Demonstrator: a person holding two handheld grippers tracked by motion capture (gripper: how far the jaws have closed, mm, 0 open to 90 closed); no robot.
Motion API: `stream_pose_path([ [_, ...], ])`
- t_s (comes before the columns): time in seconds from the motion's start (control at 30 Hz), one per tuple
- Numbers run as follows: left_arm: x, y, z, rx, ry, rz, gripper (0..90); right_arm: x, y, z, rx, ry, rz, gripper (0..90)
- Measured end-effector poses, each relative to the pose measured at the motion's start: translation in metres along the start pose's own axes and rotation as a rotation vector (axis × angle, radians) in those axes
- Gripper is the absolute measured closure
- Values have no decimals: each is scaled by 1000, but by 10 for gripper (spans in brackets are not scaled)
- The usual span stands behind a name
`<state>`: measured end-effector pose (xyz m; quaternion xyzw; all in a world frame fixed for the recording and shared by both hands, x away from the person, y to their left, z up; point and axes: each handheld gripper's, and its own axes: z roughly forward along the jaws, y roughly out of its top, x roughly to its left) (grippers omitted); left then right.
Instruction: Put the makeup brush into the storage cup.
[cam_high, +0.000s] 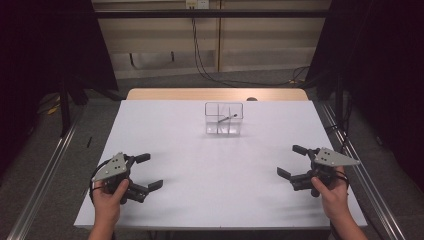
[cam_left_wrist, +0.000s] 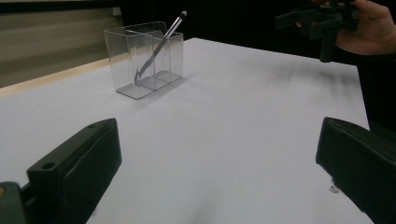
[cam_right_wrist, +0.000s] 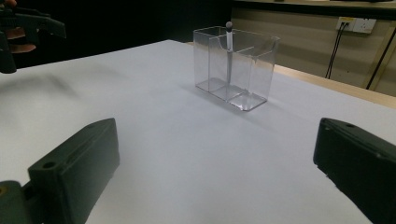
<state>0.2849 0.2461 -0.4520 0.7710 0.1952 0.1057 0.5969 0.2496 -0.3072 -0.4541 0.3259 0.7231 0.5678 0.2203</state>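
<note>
A clear plastic organizer box (cam_high: 224, 119) (cam_left_wrist: 144, 59) (cam_right_wrist: 236, 64) with compartments stands on the white table (cam_high: 215, 165) toward the far middle. A thin dark pen (cam_high: 227, 118) (cam_left_wrist: 161, 44) (cam_right_wrist: 229, 44) leans inside it, tip up. My left gripper (cam_high: 149, 171) (cam_left_wrist: 219, 163) hovers at the near left, held by a hand, jaws wide apart with nothing between them. My right gripper (cam_high: 292, 161) (cam_right_wrist: 217, 163) sits at the near right, also held by a hand, open and empty. Both are well short of the box.
A wooden tabletop edge (cam_high: 215, 94) shows behind the white sheet. Cables (cam_high: 210, 70) hang down the back wall. Metal rails (cam_high: 45, 165) run along both sides of the table on the grey floor.
</note>
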Motion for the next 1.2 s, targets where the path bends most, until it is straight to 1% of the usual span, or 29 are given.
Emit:
stream_pose_path([
  [0.33, 0, 0, 1, 1, -3, 4, 2, 0, -4, -7, -4, -2, 6, 0],
  [0.7, 1, 0, 1, 2, -2, 2, 1, 0, -8, -13, -16, -16, 10, 0],
  [0.83, 1, 0, 1, -3, -4, 1, 2, 0, -9, -14, -11, -15, 5, 0],
  [1.07, 1, 0, 1, -1, -3, 2, 2, 1, -9, -15, -20, -11, 9, 0],
  [1.2, 2, -1, 2, -2, -4, -4, 2, 1, -10, -15, -15, -7, 8, 0],
])
